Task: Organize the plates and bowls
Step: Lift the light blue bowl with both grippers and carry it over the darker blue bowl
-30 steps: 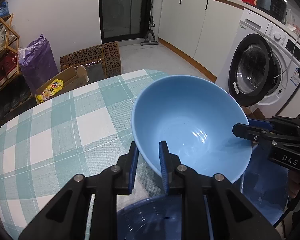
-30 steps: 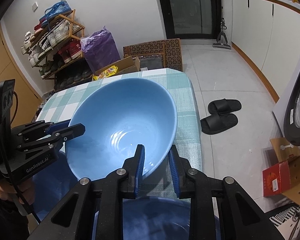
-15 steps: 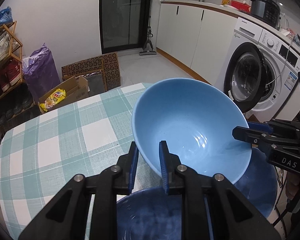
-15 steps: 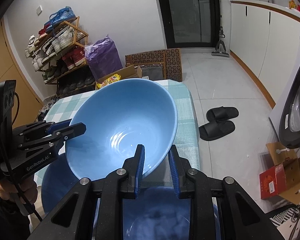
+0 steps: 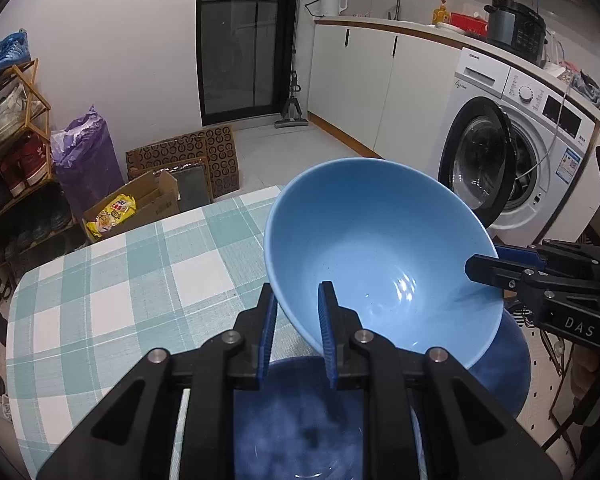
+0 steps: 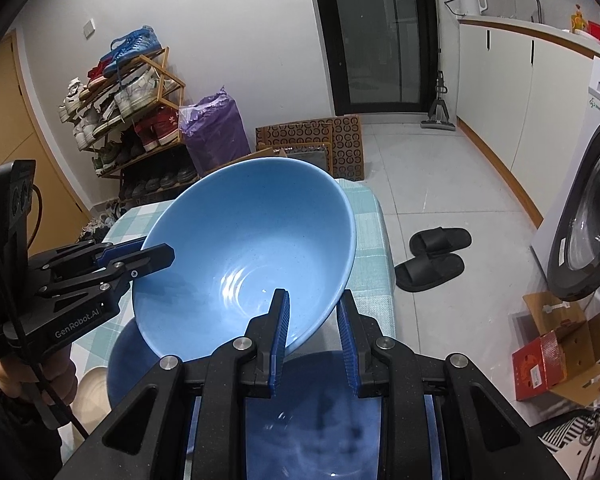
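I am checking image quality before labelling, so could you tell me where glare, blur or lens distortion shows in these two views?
Left wrist view: glare ripples inside the light bowl; the dark bowl below the left gripper is blurred; fisheye bends the washer and blackens the corners. Right wrist view: similar glare in the bowl, soft dark bowl under the right gripper, curved door.

Light blue bowl (image 5: 380, 248): smooth glazed ceramic by the look, faintly speckled; glossy, I see lamp glints near the base
Darker blue bowls (image 6: 328, 412): glossy too; sharp highlights
Tablecloth (image 5: 112, 280): woven check cloth; matt, fine ribbed texture
My left gripper (image 5: 296, 332): matt black plastic; ribbed blue pads; bright metal screws
My right gripper (image 6: 314, 336): same finish
Shoe rack (image 6: 140, 92): bare light wood
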Tool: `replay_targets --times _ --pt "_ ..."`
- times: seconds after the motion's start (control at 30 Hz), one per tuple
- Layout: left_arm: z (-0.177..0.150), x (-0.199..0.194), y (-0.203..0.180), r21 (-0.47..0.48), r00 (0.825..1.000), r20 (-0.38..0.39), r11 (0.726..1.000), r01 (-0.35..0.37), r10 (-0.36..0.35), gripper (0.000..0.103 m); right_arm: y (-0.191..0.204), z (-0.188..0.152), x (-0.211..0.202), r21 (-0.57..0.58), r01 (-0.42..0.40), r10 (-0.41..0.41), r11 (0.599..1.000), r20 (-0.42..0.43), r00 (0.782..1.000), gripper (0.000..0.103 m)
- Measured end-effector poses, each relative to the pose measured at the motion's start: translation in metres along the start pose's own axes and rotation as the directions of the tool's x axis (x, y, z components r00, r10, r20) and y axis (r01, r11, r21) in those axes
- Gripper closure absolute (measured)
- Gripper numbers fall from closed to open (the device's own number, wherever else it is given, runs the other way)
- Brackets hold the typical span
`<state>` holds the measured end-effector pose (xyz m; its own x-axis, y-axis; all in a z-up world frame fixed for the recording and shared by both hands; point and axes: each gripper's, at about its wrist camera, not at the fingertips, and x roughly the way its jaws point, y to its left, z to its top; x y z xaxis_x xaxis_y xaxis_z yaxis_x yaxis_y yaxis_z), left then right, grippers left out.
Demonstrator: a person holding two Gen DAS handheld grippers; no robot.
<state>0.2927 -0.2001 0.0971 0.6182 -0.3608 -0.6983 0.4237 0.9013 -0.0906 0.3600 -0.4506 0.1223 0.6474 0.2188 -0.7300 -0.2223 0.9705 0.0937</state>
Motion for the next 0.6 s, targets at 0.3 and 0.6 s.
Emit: replay_targets --times 0.3,0.6 --pt "-0.005 -0.025 0.0 -0.002 1.0 0.029 1.0 -0.01 0.01 0.084 0.008 -0.002 -0.025 -0.017 -0.016 0.016 1.0 0.029 0.999 0.078" --pt "-0.013 -0.048 0.003 -0.012 0.998 0.048 0.999 -0.03 0.03 0.084 0.025 -0.009 -0.049 -0.042 -0.037 0.039 0.998 0.051 0.998 0.078"
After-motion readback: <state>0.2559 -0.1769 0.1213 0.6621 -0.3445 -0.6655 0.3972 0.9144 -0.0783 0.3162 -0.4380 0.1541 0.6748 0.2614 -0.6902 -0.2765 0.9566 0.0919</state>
